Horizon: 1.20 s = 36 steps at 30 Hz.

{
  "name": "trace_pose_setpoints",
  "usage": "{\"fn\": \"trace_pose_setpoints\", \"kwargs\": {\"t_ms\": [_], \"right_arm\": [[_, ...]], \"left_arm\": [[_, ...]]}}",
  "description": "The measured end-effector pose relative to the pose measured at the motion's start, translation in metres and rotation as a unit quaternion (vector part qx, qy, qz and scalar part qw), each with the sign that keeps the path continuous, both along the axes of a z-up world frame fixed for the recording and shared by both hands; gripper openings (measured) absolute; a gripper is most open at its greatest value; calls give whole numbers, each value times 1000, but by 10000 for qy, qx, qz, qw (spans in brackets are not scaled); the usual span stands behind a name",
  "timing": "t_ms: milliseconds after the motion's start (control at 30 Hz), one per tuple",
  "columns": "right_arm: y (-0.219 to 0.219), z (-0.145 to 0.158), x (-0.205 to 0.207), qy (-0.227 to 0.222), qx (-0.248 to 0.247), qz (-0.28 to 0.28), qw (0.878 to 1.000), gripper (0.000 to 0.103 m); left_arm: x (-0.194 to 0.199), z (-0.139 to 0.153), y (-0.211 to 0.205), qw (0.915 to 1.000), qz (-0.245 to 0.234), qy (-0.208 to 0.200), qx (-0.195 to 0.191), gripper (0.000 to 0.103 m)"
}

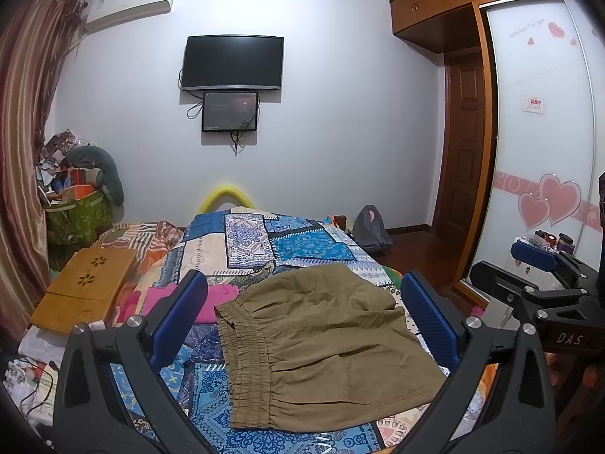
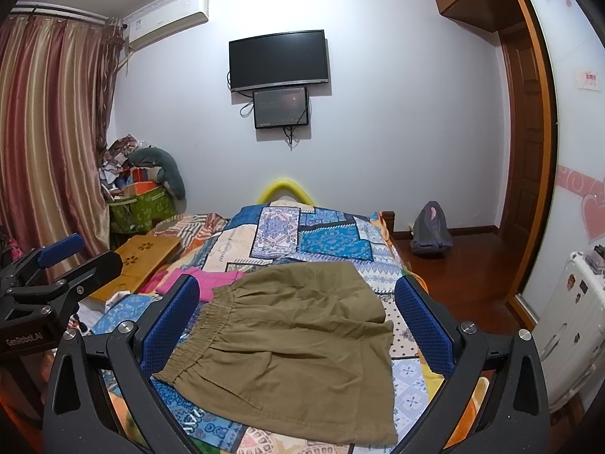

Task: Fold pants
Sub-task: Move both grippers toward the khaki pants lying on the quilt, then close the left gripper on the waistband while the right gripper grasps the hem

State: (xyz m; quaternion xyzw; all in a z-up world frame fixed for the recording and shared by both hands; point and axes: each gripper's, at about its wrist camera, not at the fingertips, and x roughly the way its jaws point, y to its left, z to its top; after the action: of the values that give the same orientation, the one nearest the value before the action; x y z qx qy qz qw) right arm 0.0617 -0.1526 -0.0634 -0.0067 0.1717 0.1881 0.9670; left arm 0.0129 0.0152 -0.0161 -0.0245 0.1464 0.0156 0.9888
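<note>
On the bed [image 1: 211, 242] | pants [image 1: 325, 344] lie folded, waistband left | left gripper [image 1: 304, 314] released, above pants | right gripper [image 2: 298, 321] released, above pants

The left gripper [image 1: 302, 317] and right gripper [image 2: 297, 325] hover side by side above the khaki pants [image 1: 325, 344], jaws spread wide, gripping nothing.

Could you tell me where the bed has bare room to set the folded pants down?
Bare quilt lies beyond the khaki pants, toward the yellow headboard. It is crowded left: pink garment and wooden lap tray.
</note>
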Motion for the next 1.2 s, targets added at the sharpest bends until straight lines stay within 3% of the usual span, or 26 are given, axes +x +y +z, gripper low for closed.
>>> {"fn": "trace_pose_setpoints", "kwargs": {"t_ms": [367, 600, 733, 933, 1200], "right_arm": [[-4, -10, 16, 115, 30, -25, 9999, 103], [-16, -22, 50, 388, 132, -71, 9991, 103], [-22, -25, 77, 613, 92, -253, 9978, 103], [-29, -25, 119, 564, 37, -287, 9980, 103], [-21, -34, 174, 391, -260, -216, 9987, 103]], "left_arm": [[24, -5, -1, 9999, 43, 164, 32, 103], [60, -16, 7, 9992, 188, 344, 52, 103], [91, -22, 20, 9982, 259, 541, -15, 103], [143, -31, 48, 9961, 445, 754, -73, 103], [223, -54, 87, 9907, 648, 1186, 120, 103]]}}
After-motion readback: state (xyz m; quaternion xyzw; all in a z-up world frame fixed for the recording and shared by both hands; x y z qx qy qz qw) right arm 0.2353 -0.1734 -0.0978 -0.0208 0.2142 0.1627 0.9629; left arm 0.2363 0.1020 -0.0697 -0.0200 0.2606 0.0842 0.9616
